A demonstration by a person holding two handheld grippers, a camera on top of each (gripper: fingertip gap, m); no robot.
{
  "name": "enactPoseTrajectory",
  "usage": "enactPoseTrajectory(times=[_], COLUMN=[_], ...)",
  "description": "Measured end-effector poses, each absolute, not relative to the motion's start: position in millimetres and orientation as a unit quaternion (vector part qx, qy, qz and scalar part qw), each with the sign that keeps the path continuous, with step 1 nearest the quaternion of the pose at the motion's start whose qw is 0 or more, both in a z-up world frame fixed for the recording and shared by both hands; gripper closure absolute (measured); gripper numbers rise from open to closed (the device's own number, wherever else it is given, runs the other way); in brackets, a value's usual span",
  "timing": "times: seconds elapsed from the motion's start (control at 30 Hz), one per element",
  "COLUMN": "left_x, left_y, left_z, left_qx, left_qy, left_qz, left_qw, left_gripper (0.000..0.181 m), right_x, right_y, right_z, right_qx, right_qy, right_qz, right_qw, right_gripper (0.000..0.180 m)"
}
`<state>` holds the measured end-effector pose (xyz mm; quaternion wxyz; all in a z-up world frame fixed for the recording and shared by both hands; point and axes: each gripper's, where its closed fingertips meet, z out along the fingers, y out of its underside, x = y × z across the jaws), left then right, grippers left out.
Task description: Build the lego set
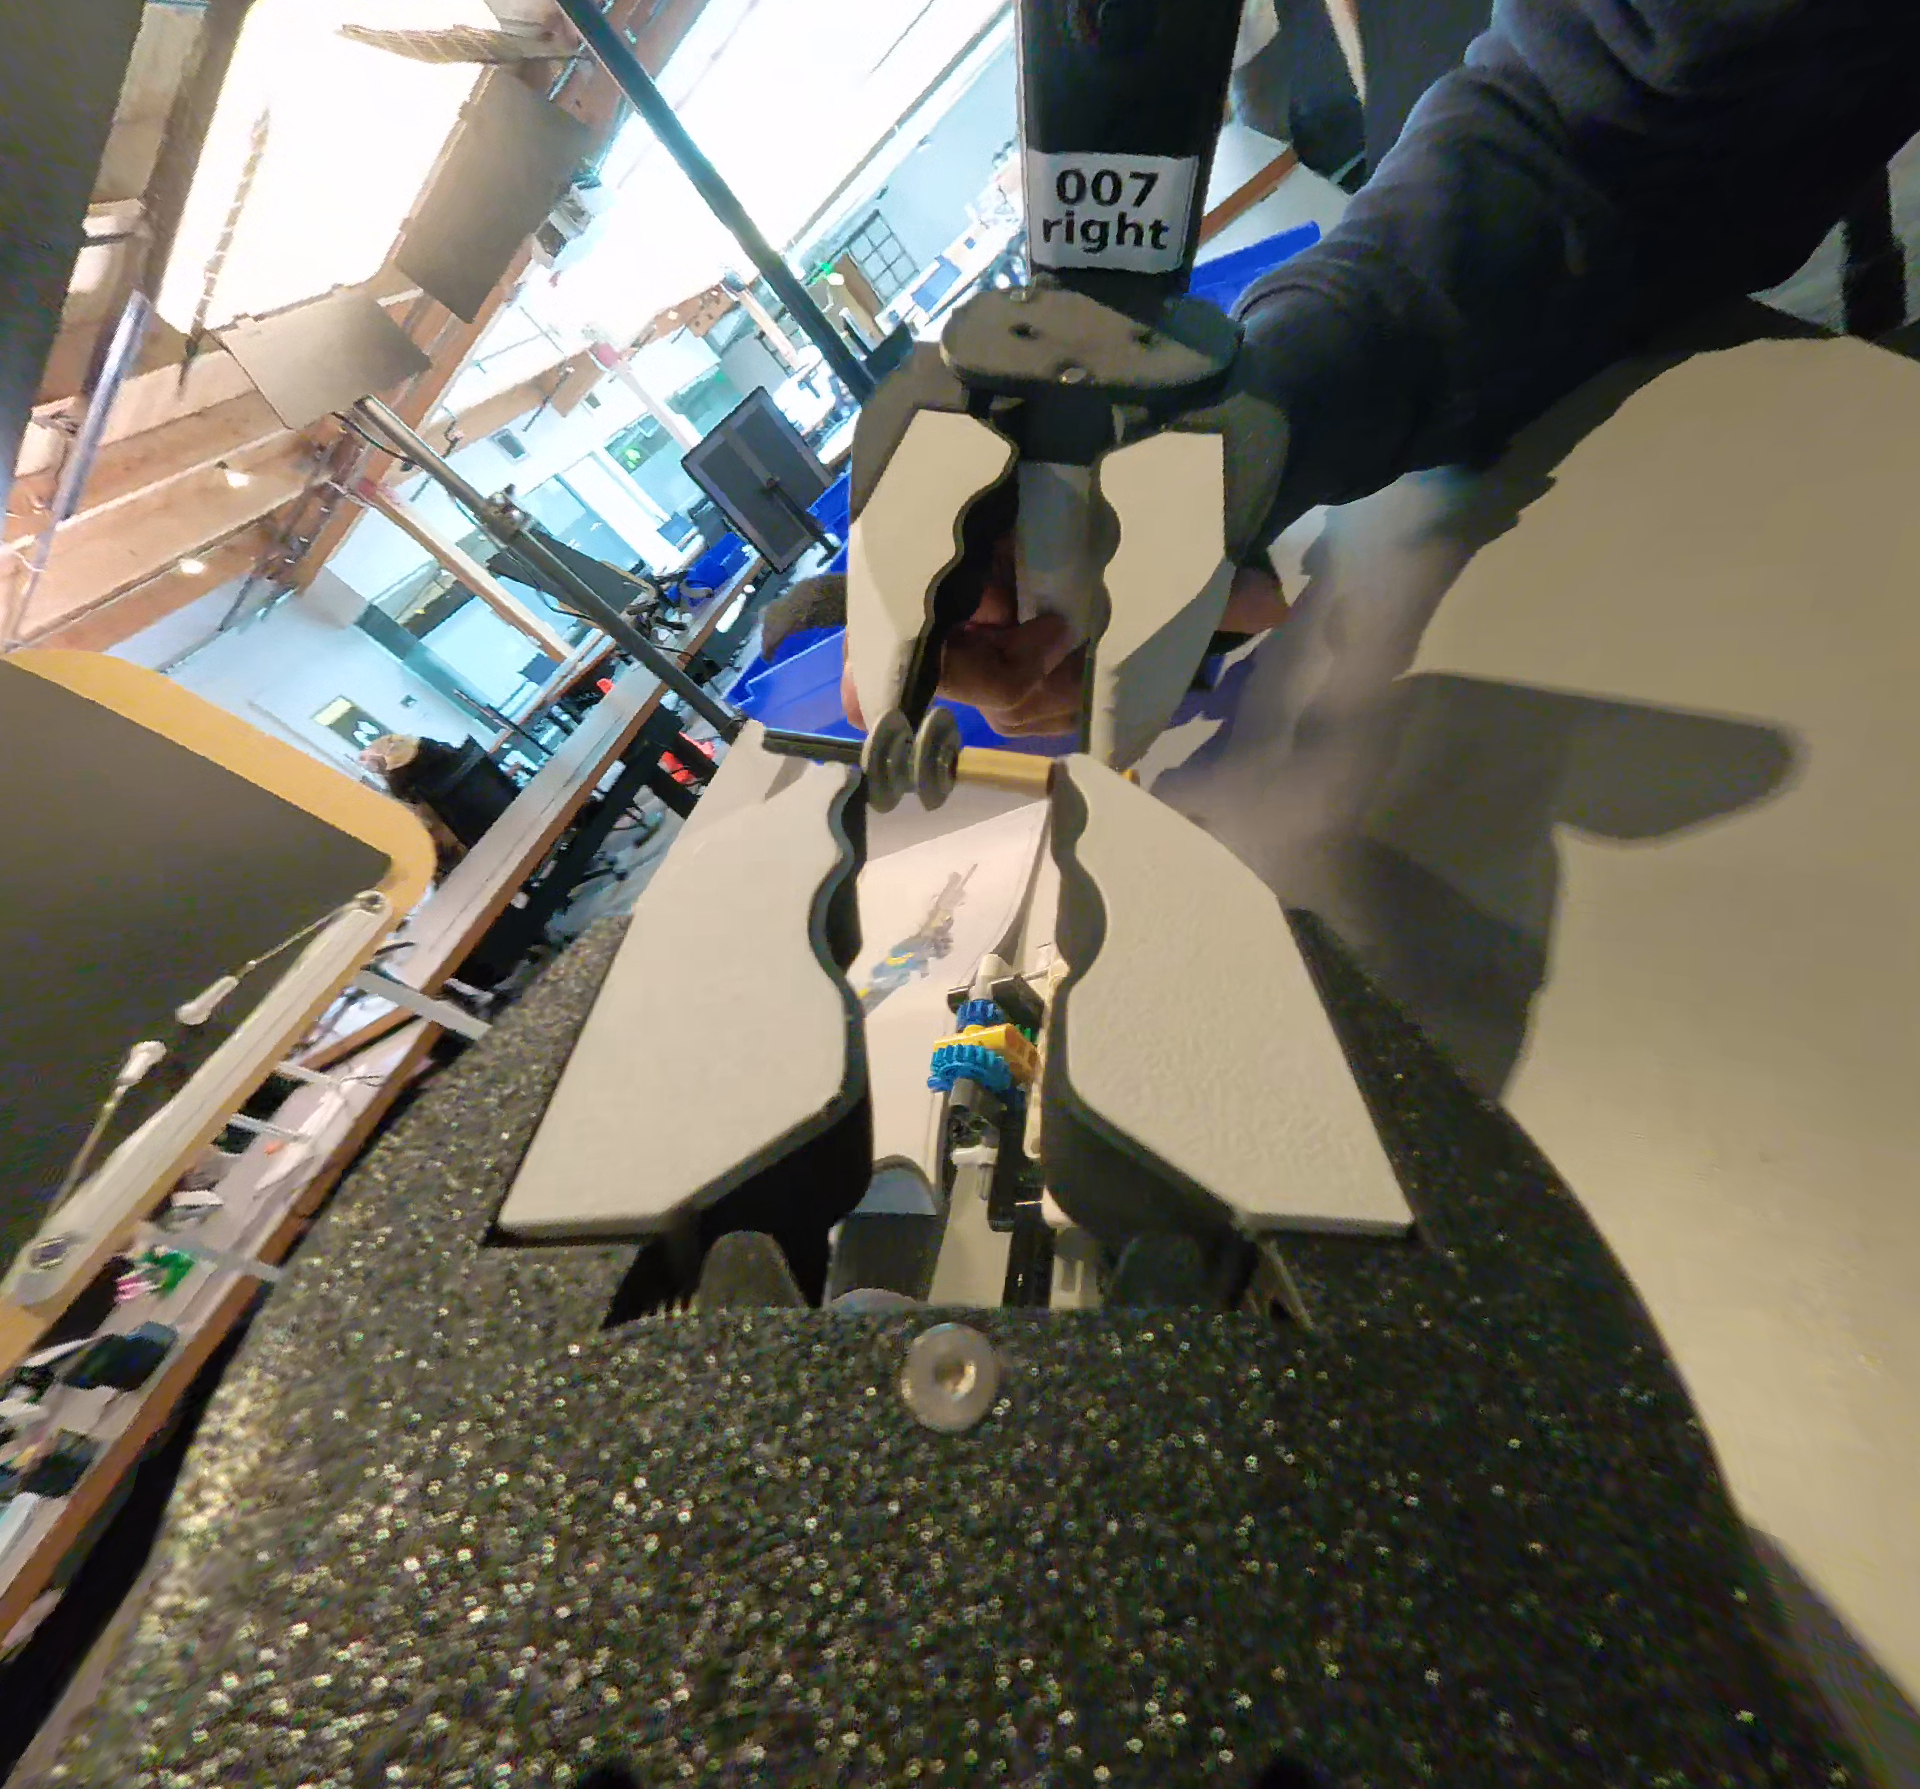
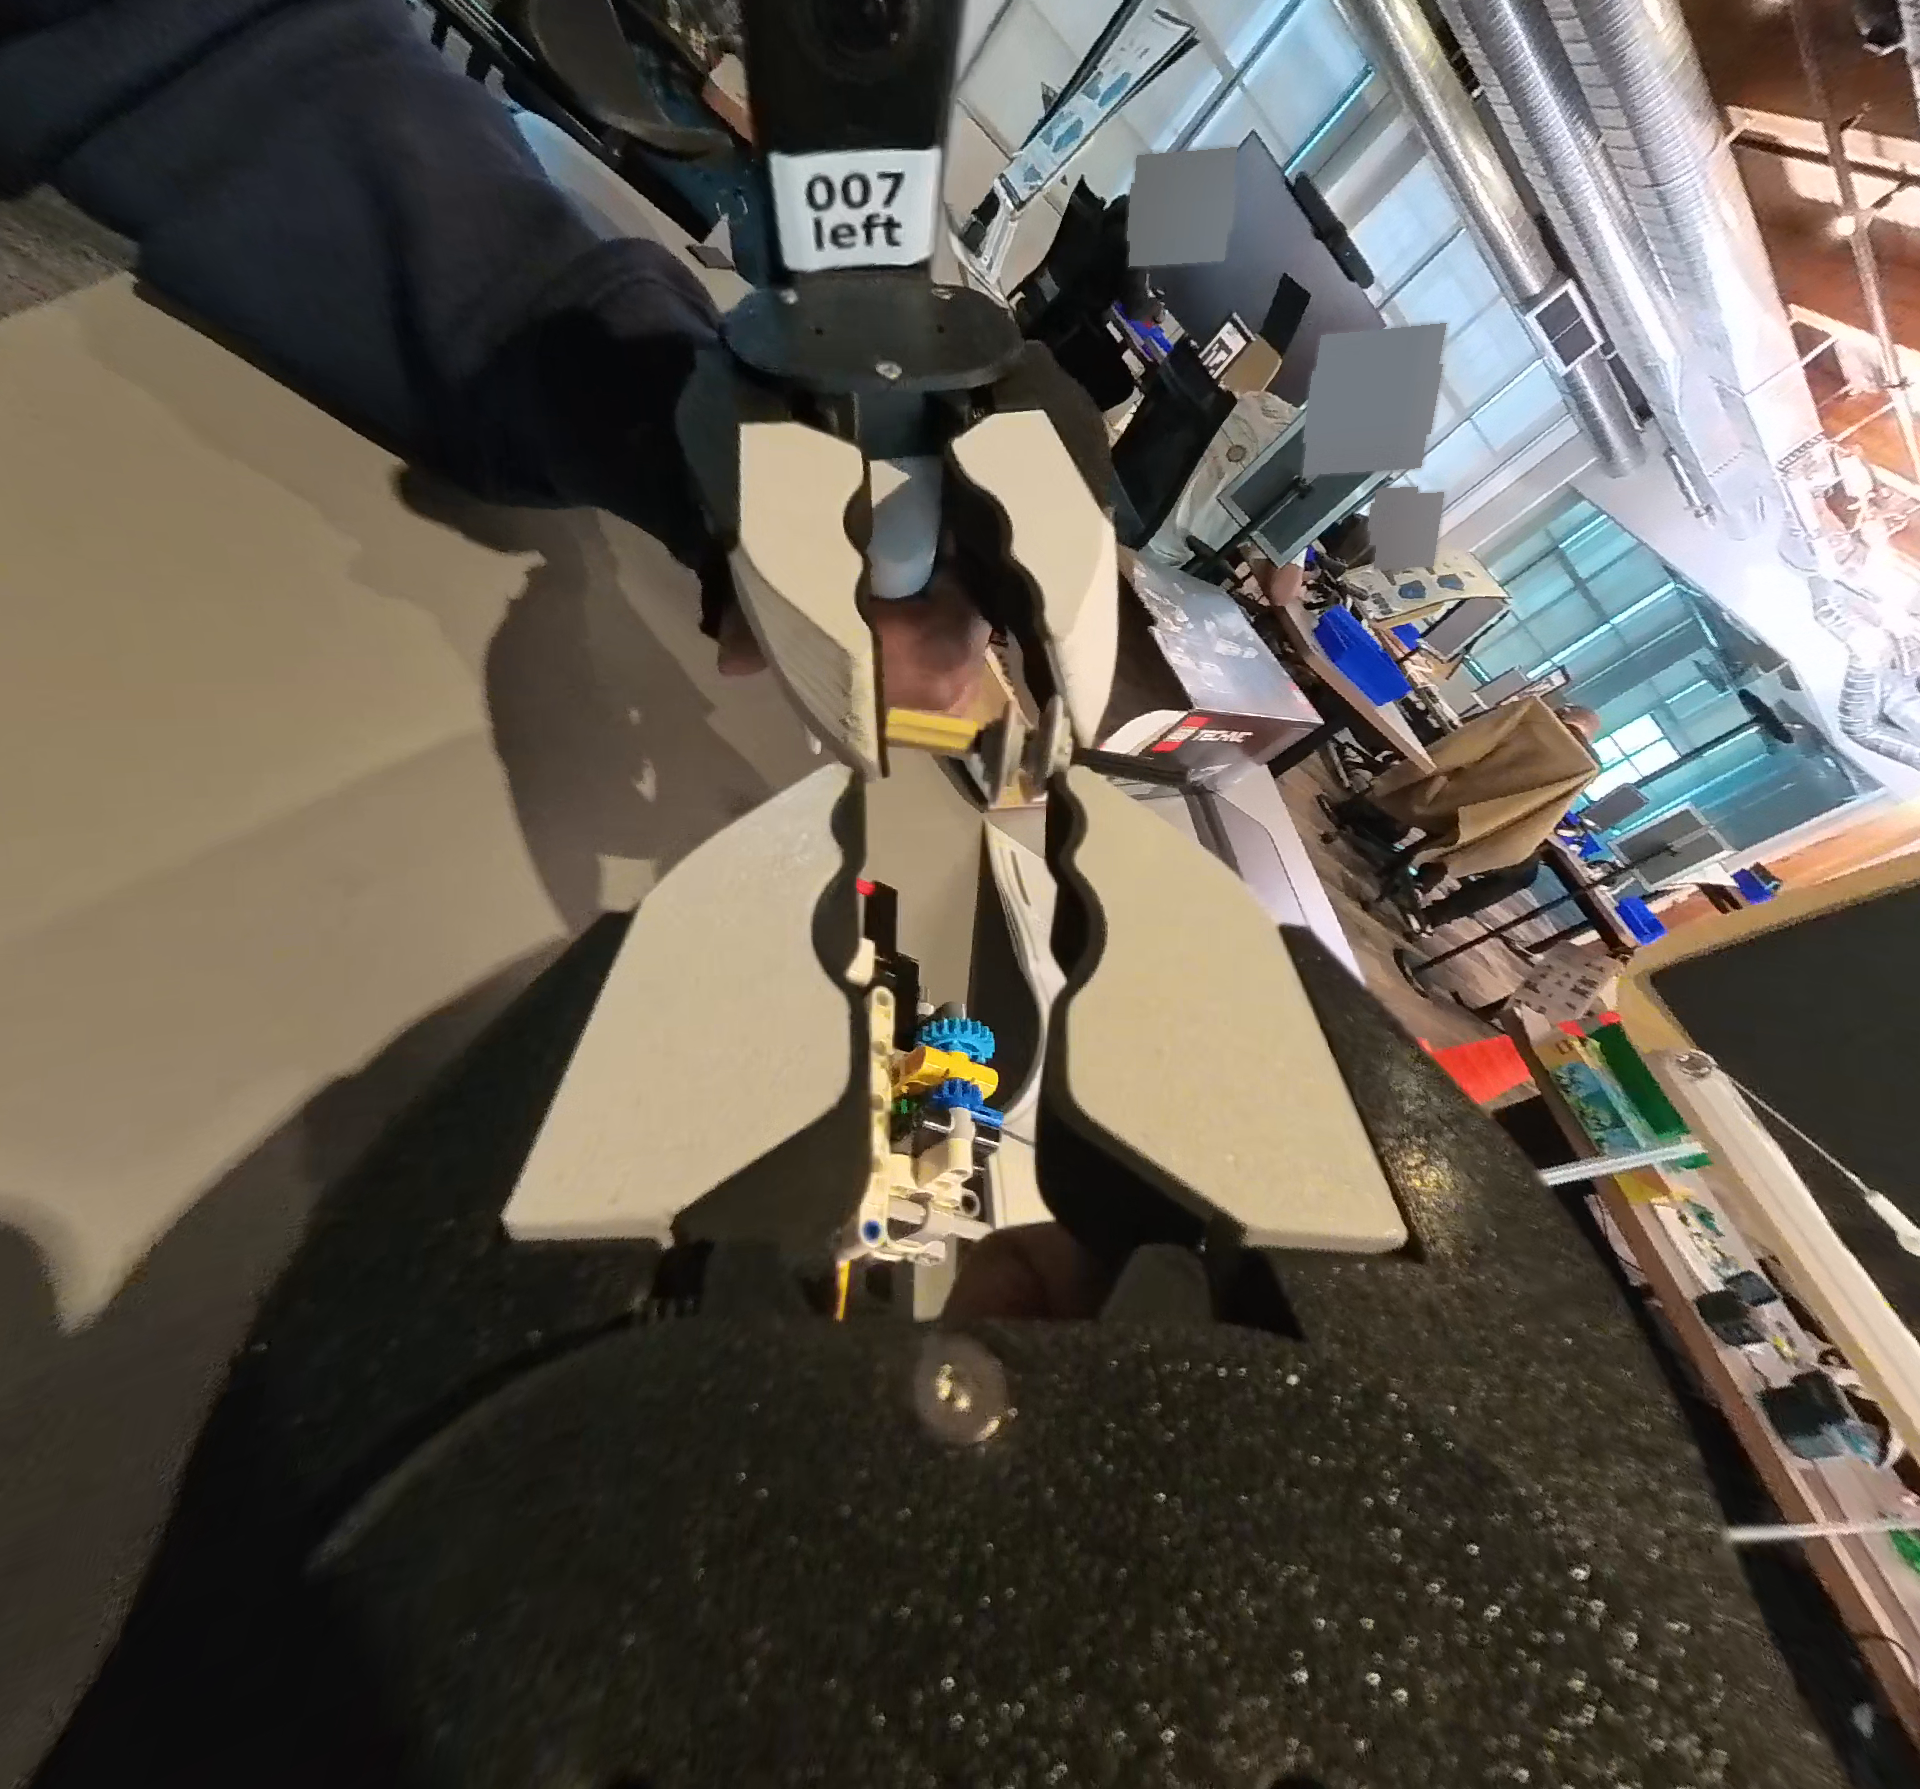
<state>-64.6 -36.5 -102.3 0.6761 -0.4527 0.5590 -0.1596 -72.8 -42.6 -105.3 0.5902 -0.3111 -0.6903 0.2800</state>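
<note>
the axle with two grey discs and a tan sleeve (image 1: 940, 771) is held in mid-air, well above the table (image 1: 1662, 700), between the left gripper (image 1: 956, 804) and right gripper (image 2: 956, 794), both clamped on it; light, stiff, slippery, best gripped at its ends.

Each wrist camera sits just behind its own grey fingers (image 1: 717, 1012) and looks forward along them, tilted, very close over the pale tabletop (image 1: 1662, 908). The two views face each other, tips nearly meeting; both share the small lego assembly (image 2: 935, 1105) below between them.
</note>
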Motion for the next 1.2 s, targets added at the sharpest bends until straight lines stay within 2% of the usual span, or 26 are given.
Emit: enactPoseTrajectory(times=[0.37, 0.73, 1.2], left_x=[-61.3, -65.9, -64.7], left_y=[-31.9, -30.2, -35.0], left_z=[-111.7, -106.8, -108.2], left_qx=[-0.434, -0.457, -0.455], left_qy=[0.585, 0.566, 0.577], left_qz=[-0.068, -0.101, -0.112], left_qw=[0.682, 0.679, 0.668], left_gripper=[0.147, 0.147, 0.147], right_x=[-67.1, -71.9, -72.0], right_y=[-29.5, -32.9, -42.4], right_z=[-92.6, -102.3, -105.3], right_qx=[-0.379, -0.36, -0.34], right_qy=[-0.646, -0.672, -0.684], right_qz=[0.378, 0.32, 0.319], right_qw=[0.544, 0.563, 0.561], right_gripper=[0.141, 0.143, 0.151])
